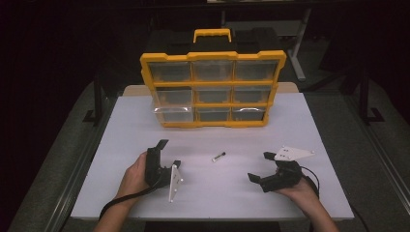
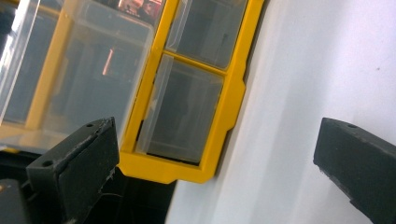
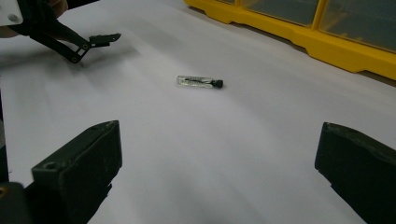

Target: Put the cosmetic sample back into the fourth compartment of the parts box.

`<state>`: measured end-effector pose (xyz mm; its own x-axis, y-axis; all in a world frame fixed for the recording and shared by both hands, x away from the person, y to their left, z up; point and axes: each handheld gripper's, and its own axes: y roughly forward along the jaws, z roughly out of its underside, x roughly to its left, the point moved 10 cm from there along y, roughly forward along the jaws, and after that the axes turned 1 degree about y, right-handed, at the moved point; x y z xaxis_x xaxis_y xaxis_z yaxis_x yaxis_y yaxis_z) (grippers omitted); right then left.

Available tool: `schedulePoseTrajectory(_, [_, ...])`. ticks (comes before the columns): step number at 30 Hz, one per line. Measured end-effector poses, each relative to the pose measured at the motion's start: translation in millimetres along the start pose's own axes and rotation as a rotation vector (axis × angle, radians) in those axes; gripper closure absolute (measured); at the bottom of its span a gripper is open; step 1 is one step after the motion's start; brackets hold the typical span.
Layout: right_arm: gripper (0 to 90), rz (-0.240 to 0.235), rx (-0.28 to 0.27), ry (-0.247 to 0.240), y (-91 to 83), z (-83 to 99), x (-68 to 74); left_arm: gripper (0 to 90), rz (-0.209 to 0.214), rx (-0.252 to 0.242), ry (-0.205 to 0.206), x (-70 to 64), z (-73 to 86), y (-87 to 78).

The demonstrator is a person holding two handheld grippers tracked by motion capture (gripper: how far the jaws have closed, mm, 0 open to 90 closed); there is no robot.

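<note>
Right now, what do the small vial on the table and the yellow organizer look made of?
The vial: clear glass or hard plastic, glossy, since the table shows through it; dark cap, probably plastic. The organizer: moulded yellow plastic frame with a smooth sheen; its drawers look like clear plastic, see-through and reflective.

white table (image 1: 290, 125) with yellow organizer (image 1: 212, 89), small vial (image 1: 218, 156)
</note>
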<state>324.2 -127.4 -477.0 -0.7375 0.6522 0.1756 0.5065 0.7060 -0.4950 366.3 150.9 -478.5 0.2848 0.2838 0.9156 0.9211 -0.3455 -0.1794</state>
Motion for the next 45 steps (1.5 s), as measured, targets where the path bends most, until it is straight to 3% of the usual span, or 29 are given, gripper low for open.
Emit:
schedulePoseTrajectory(13, [0.2,0.002,0.004,-0.007,0.5,0.8,-0.5,0.1,0.073,0.008,-0.185,2.7,4.3,-1.4])
schedulePoseTrajectory(16, [0.2,0.002,0.004,-0.007,0.5,0.8,-0.4,0.1,0.081,0.008,-0.203,3.8,5.3,-1.6])
schedulePoseTrajectory(25, [0.2,0.003,0.006,-0.009,0.7,1.2,-0.5,0.1,0.124,-0.004,-0.315,0.6,5.0,-0.6])
schedulePoseTrajectory(43, [0.2,0.004,0.013,-0.005,3.4,7.4,-2.1,0.1,0.204,0.0,-0.442,-0.3,6.6,-0.7])
schedulePoseTrajectory(45, [0.2,0.005,0.011,-0.004,3.2,7.4,-1.7,0.1,0.227,0.002,-0.479,0.3,6.3,-1.6])
